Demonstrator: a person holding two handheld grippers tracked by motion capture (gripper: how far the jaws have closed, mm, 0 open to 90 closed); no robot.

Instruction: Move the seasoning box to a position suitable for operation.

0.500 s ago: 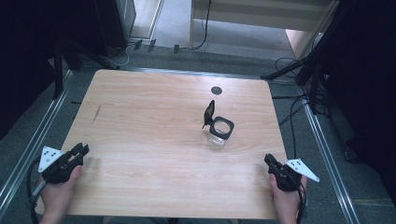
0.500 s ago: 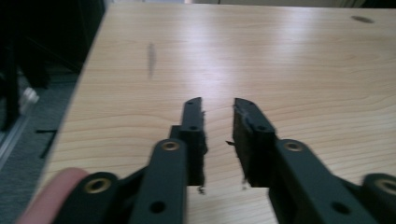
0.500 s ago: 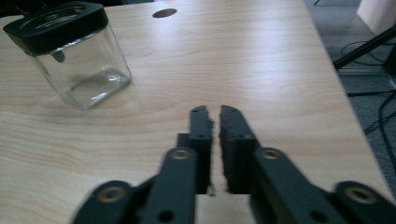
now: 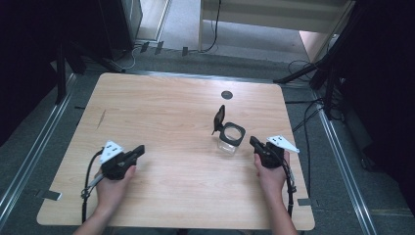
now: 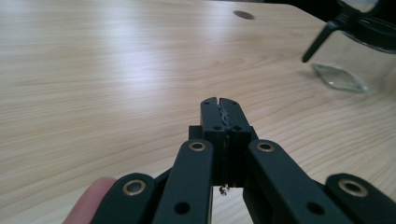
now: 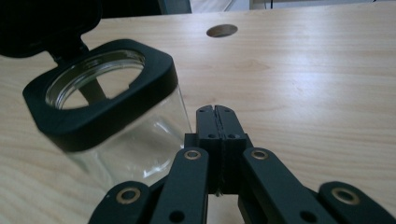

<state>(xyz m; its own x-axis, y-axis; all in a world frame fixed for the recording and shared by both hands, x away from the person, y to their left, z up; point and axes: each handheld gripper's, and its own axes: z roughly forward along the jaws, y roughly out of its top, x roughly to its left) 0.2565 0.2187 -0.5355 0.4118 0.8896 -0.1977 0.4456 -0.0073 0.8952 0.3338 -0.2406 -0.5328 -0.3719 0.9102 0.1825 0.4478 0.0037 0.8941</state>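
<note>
A clear square jar (image 4: 229,138) with a black collar and a raised black flip lid (image 4: 219,117) stands right of the table's middle. Close up, the jar (image 6: 116,121) looks empty. My right gripper (image 4: 252,141) is shut, its tip just right of the jar and not touching it; its jaws (image 6: 215,112) meet with nothing between them. My left gripper (image 4: 142,148) lies low over the wood at the front left, shut and empty (image 5: 219,103). From there the jar (image 5: 355,56) sits far off to the upper right.
The wooden table (image 4: 161,112) has a round black cable hole (image 4: 226,94) near its far edge. Metal rails (image 4: 39,142) run along both sides on the floor, with cables and stand legs (image 4: 313,73) behind and to the right.
Both hands have moved forward and inward from the table's front corners. The right gripper now sits right beside the jar. The jar has not moved.
</note>
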